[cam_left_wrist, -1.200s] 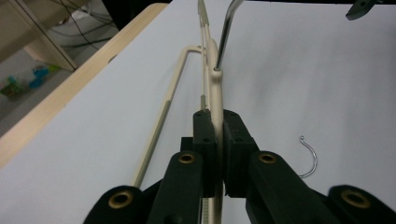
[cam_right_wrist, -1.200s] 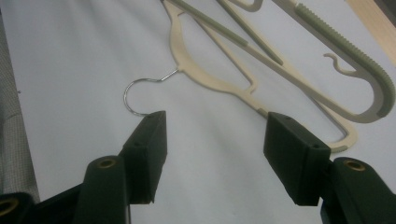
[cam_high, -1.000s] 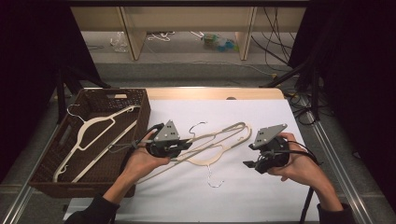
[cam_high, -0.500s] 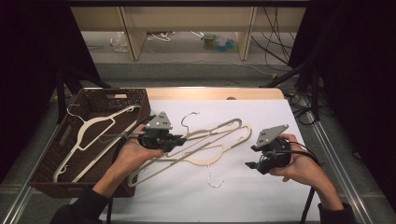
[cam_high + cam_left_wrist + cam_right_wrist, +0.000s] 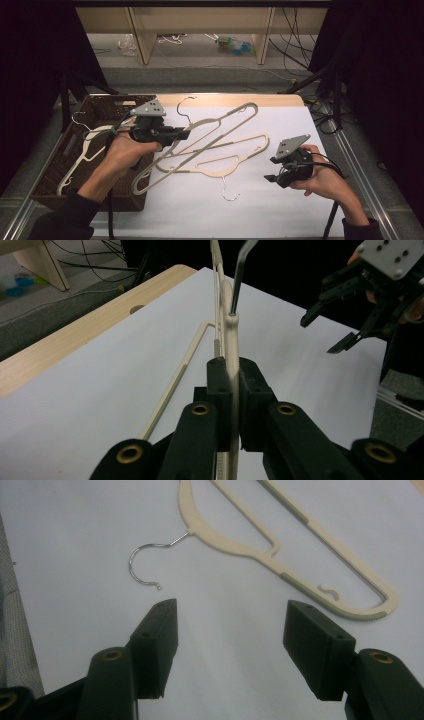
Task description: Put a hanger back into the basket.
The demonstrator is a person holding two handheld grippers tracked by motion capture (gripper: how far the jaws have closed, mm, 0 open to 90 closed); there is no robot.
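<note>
From the high view, my left gripper (image 5: 182, 134) had carried the cream plastic hanger with a metal hook (image 5: 210, 134) up and toward the dark woven basket (image 5: 55, 165) since half a second earlier, so that one end now hung over the basket's near corner while the other pointed out above the white tabletop (image 5: 280, 220); I judged the transfer into the basket to be well under way. A white hanger (image 5: 85, 150) already lay inside the basket, and a second cream hanger (image 5: 220, 162) remained flat on the tabletop between my two hands. My right gripper (image 5: 272, 177) had barely moved and waited near that second hanger. In the left gripper view, the jaws were closed tight on the lifted hanger's (image 5: 227, 340) thin edge, which ran straight away from them, clear of the tabletop. In the right gripper view, the jaws stood wide apart and held nothing; the second cream hanger (image 5: 280, 555) lay just beyond them, its wire hook (image 5: 145, 562) curling ahead of one jaw, apart from both.
</note>
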